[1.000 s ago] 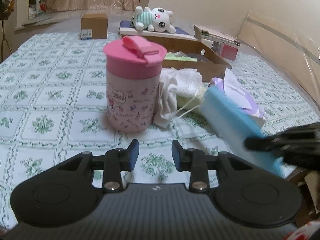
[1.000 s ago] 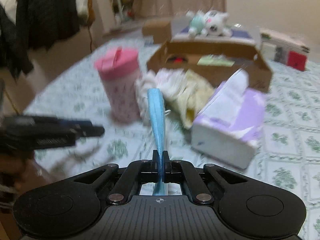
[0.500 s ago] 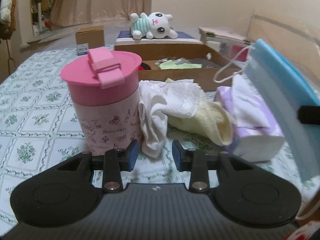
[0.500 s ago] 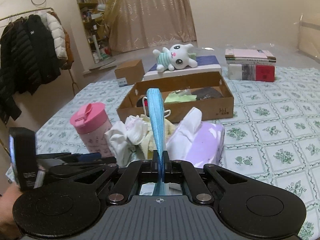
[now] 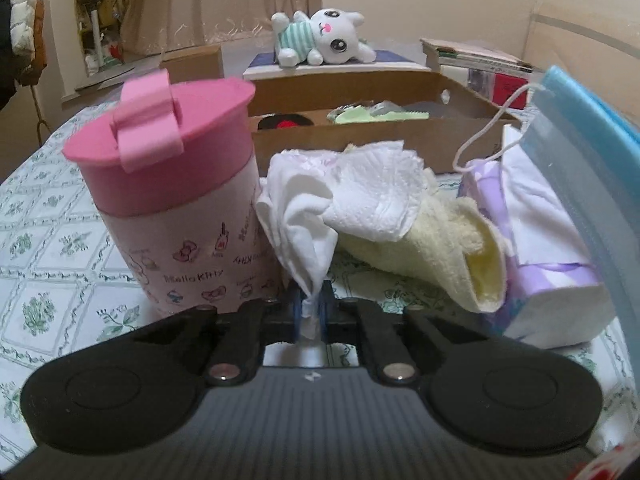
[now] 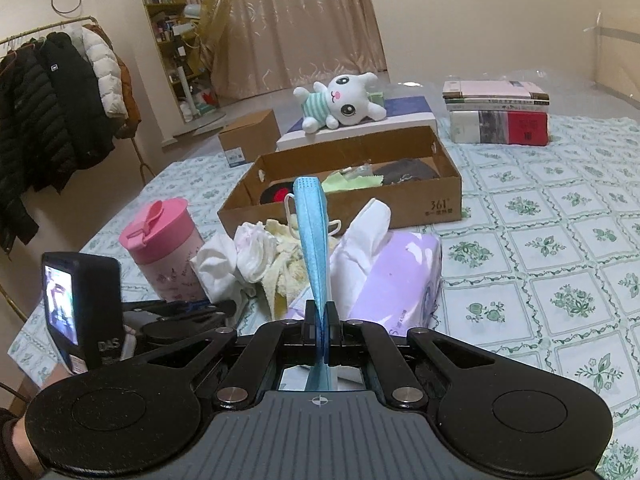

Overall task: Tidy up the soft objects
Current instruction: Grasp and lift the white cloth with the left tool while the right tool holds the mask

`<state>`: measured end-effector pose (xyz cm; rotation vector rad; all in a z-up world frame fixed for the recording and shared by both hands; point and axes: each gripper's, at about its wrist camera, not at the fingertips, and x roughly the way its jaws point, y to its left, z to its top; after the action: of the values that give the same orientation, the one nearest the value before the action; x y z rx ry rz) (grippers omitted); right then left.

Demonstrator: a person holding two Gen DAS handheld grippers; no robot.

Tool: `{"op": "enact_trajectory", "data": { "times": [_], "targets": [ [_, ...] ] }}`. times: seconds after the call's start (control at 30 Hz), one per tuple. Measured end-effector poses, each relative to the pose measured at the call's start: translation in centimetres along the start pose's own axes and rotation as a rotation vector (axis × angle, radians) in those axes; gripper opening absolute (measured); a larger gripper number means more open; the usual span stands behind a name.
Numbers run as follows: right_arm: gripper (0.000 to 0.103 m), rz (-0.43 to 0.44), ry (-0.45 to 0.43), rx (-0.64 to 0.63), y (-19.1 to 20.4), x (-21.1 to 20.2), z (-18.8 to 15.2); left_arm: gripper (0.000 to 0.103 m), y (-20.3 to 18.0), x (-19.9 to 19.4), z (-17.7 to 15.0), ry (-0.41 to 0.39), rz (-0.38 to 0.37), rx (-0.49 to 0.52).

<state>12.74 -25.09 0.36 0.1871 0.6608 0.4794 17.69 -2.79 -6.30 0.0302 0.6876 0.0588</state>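
A crumpled white cloth (image 5: pixel 304 216) lies beside the pink lidded cup (image 5: pixel 172 200), on top of a pale yellow towel (image 5: pixel 452 248). My left gripper (image 5: pixel 309 312) is closing its jaws on the cloth's hanging lower tip, and the pads press on it. My right gripper (image 6: pixel 322 332) is shut on a blue face mask (image 6: pixel 314 240) that stands up from its jaws; the mask (image 5: pixel 592 168) also fills the right edge of the left wrist view. Below the mask sits a purple tissue pack (image 6: pixel 392 276). The left gripper (image 6: pixel 224 306) reaches in from the left at the white cloth (image 6: pixel 224 264).
An open cardboard box (image 6: pixel 400 208) with several soft items stands behind the pile. A plush bunny (image 6: pixel 344 100) lies on a flat white box beyond it. Stacked books (image 6: pixel 496 116) sit at the back right, a small carton (image 6: pixel 250 136) back left. Coats (image 6: pixel 52 100) hang far left.
My left gripper moved forward and down to the white cloth and shut on its tip. The right gripper rose a little, still gripping the blue mask.
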Motion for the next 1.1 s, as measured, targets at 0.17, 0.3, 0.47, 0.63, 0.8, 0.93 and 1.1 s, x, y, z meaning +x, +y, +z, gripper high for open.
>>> {"op": "enact_trajectory", "data": {
  "times": [0.17,0.3,0.47,0.63,0.8,0.93,1.1],
  "targets": [
    [0.001,-0.004,-0.013,0.004,0.2,-0.8,0.0,0.005,0.4,-3.0,-0.2,-0.006,-0.054,0.01],
    [0.001,-0.004,-0.029,-0.003,0.9,-1.8,0.2,0.005,0.9,-6.4,-0.9,0.001,-0.109,0.02],
    [0.001,-0.003,-0.042,-0.017,1.9,-2.7,0.3,0.005,1.7,-10.2,-1.8,-0.003,-0.176,0.03],
    [0.001,-0.003,-0.056,-0.03,3.0,-3.5,0.4,0.005,2.8,-13.1,-1.7,-0.022,-0.216,0.04],
    [0.001,-0.006,-0.075,-0.04,3.7,-4.5,0.6,0.005,4.0,-14.7,-0.4,-0.052,-0.235,0.067],
    [0.001,-0.008,-0.085,-0.047,4.1,-5.0,0.8,0.005,4.5,-15.7,0.8,-0.075,-0.248,0.111],
    [0.001,-0.001,-0.092,-0.054,4.3,-5.3,1.2,0.005,4.7,-16.8,2.8,-0.106,-0.271,0.19]
  ]
}}
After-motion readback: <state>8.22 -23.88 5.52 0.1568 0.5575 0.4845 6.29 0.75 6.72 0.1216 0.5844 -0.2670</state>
